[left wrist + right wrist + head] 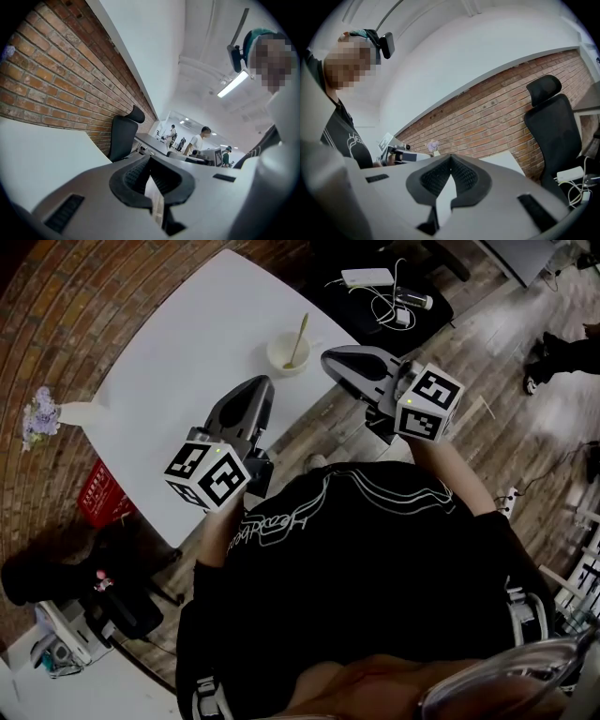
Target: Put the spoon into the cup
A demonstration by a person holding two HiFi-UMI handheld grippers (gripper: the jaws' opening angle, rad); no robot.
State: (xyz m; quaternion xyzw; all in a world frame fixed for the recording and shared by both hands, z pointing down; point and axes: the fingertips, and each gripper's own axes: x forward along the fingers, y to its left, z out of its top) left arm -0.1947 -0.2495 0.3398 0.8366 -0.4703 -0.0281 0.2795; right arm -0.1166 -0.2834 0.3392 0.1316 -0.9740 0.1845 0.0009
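On the white table [178,362], far side from us, the cup [279,358] stands upright with the spoon [301,332] already in it. The bowl end is down inside and the handle leans out over the rim. We read the task's goal as met: spoon in cup, nothing holding it.

Left gripper [261,382]: jaws together and empty. In the left gripper view the tips [150,158] meet with nothing between them, and past them we see only brick wall, an office chair and the room. It sits over the near table edge, apart from the cup.

Right gripper [328,357]: jaws fully closed and empty. The right gripper view shows the tips [451,157] touching and no spoon or cup in sight. In the head view its nose is near the cup's right side but not touching it. We can't tell its height over the table from here.

What's left, as we judge it:
- No further placing is needed. The spoon looks settled against the rim.
- At most, we move both grippers away without bumping the cup. The right one is the closer risk.

Off-task: a small flower vase [42,414] at the table's left corner is well apart from the cup.
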